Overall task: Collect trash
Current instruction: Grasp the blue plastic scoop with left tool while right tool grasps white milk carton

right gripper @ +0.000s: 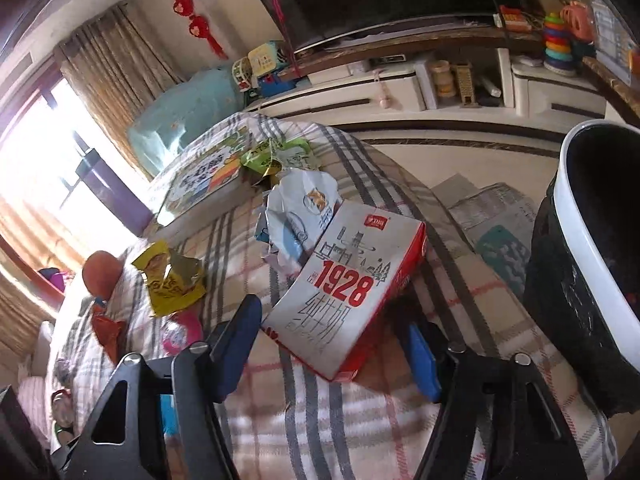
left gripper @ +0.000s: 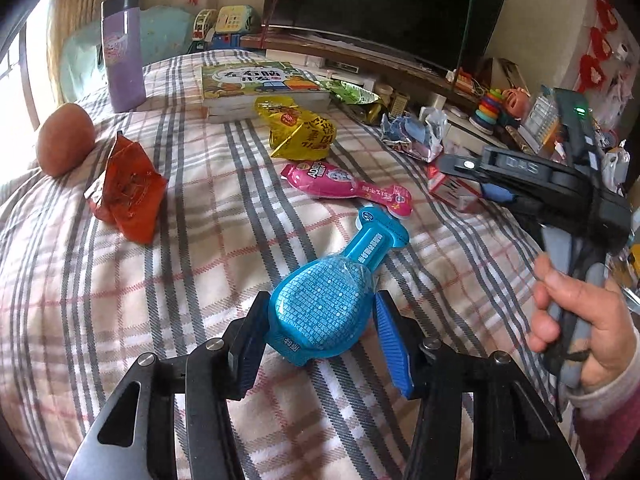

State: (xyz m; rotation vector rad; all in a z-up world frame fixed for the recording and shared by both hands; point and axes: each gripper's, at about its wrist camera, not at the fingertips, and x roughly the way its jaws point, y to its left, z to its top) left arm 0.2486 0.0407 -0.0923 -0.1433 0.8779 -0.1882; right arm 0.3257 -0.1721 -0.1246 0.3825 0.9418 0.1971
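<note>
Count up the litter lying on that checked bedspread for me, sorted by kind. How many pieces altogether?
Crumpled wrappers: 4 - orange wrapper, yellow wrapper, green wrapper, pale blue wrapper
Bottle-shaped pouches: 2 - pink pouch, blue pouch
Cartons: 1 - red and white carton
Total: 7

The left gripper (left gripper: 320, 340) points down and away, its blue pads pressed on both sides of a blue pouch (left gripper: 320, 304). Far to the right, a hand (left gripper: 580, 320) (pale cuff at the wrist) is wrapped round the handle of the right gripper (right gripper: 330, 352). Its jaws stand apart, straddling a carton (right gripper: 352, 280), with a gap at the right pad.
</note>
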